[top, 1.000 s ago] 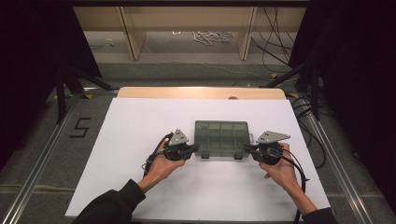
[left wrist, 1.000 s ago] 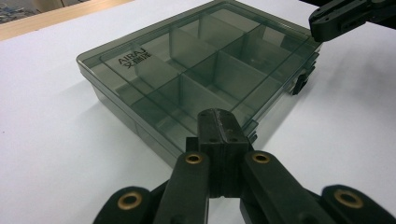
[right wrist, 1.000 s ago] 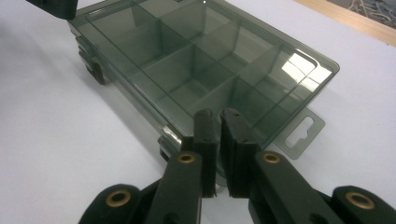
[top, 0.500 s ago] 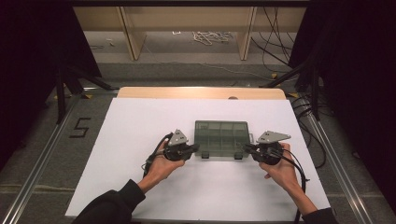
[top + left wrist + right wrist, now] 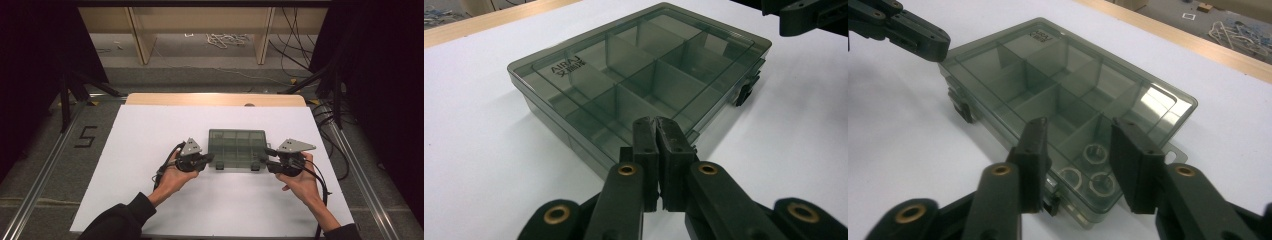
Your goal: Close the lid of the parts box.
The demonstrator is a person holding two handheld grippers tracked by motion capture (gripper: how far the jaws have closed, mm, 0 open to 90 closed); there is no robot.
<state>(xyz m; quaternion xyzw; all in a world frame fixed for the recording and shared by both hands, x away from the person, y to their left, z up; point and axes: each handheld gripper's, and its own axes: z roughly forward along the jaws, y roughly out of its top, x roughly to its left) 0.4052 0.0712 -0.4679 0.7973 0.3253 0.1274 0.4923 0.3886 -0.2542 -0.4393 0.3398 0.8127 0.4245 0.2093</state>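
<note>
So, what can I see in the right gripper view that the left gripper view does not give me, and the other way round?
The right gripper view shows three metal rings in one corner compartment, and its own jaws apart at the box's near edge. The left gripper view shows the lettering moulded on the lid, and its own jaws pressed together at the box's edge. Both show the closed smoky plastic box, its inner dividers, a latch on its front side, the white table and the other gripper beyond the box.

Black tongs, brass rivets, dark sleeves.
</note>
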